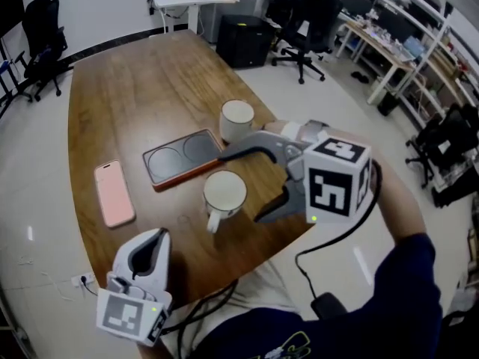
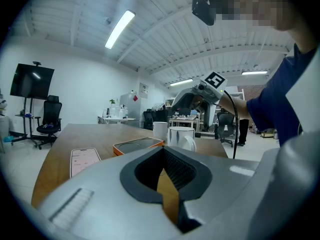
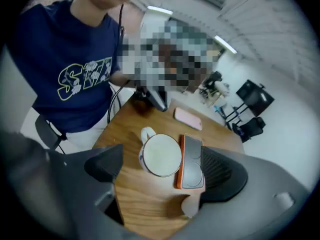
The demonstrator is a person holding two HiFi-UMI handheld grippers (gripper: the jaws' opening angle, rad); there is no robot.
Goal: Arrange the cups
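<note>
Hovering with jaws apart over the mug (image 1: 223,191) at frame centre, just beside the tray (image 1: 179,158), the right gripper (image 1: 241,185) probably needs to grasp it next; the left gripper (image 1: 152,239) rests closed, lower left.

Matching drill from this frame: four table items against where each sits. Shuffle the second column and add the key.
1. near white ceramic mug with a handle
2. far white ceramic mug
3. orange-edged dark tray with two round recesses
4. pink smartphone

A. lies flat nearest the left edge of the brown wooden table
B. framed by the open jaws of the right tool, not gripped
C. between the smartphone and the two mugs
D. at the tray's far right corner

Pairs: 1-B, 2-D, 3-C, 4-A
</note>
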